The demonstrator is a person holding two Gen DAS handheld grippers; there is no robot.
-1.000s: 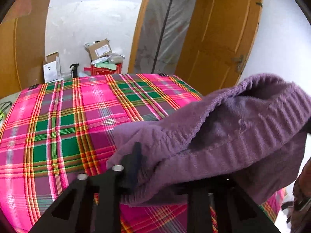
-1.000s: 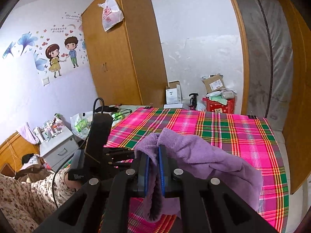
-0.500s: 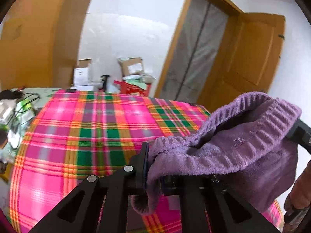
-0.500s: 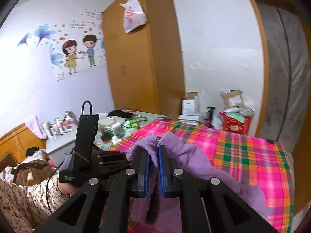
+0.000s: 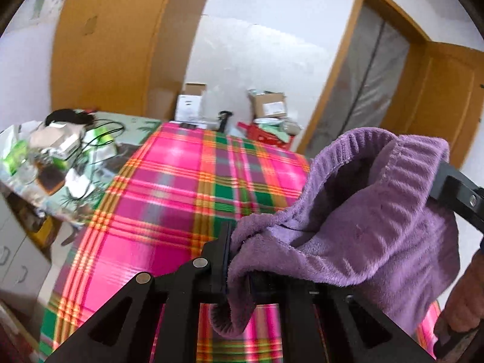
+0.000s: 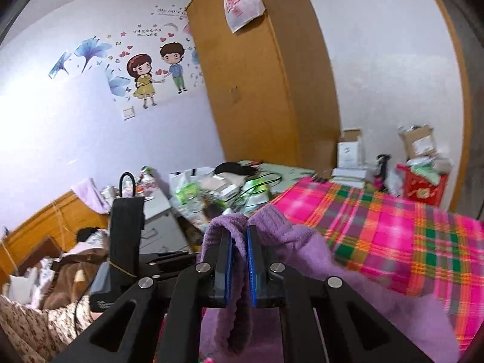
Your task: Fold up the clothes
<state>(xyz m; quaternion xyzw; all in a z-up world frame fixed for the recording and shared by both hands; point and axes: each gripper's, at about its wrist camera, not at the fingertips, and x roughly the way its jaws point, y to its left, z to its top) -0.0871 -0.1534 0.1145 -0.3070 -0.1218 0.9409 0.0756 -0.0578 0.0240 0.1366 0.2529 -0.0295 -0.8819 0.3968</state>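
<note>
The left gripper (image 5: 237, 260) has just squeezed onto one end of the fuzzy purple clothes (image 5: 372, 220). The ribbed band stretches sideways, up above the pink checked bed (image 5: 181, 187), to the right gripper (image 6: 239, 251), clamped tight on the other end.

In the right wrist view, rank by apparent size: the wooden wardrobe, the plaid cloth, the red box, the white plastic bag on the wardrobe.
1. Wooden wardrobe
2. Plaid cloth, partly hidden by the purple garment
3. White plastic bag and red box: look alike; distances differ, so unranked.
</note>
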